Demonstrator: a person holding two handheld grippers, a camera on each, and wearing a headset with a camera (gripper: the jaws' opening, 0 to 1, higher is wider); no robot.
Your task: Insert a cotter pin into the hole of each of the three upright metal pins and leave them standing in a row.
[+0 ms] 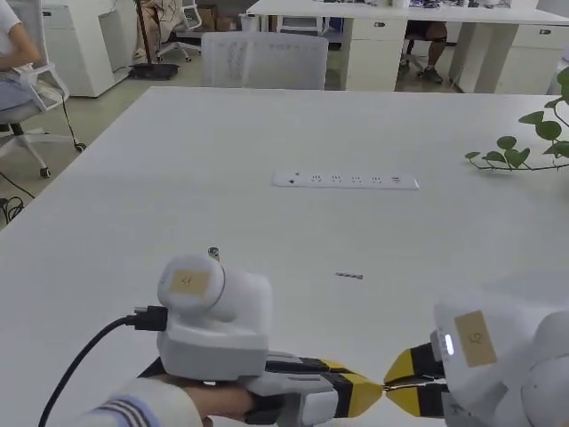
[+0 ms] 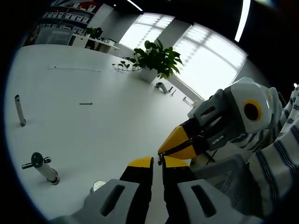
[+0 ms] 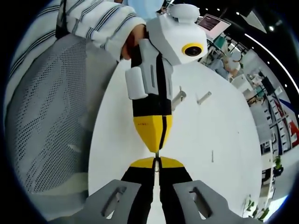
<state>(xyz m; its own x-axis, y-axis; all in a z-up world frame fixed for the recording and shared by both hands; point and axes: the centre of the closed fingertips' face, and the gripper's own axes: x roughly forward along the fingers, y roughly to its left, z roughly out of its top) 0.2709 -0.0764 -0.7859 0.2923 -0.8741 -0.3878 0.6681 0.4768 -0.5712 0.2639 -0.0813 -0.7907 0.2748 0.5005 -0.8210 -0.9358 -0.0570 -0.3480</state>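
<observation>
Steel cotter pin [image 1: 388, 385], head view: spans level along bench [image 1: 267, 133] near edge, between left gripper [image 1: 360, 398] and right gripper [image 1: 411, 393]; tan sticker [image 1: 472, 338] unreadable. Left gripper view: nearly closed at its end, hold unclear. Right gripper view: pinches it tight, long axis straight ahead toward the opposite tips.

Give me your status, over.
Left gripper and right gripper tip to tip, both shut on one cotter pin. Spare cotter pin flat on table. Metal pins upright, one already pinned. Nothing blocking them.
</observation>
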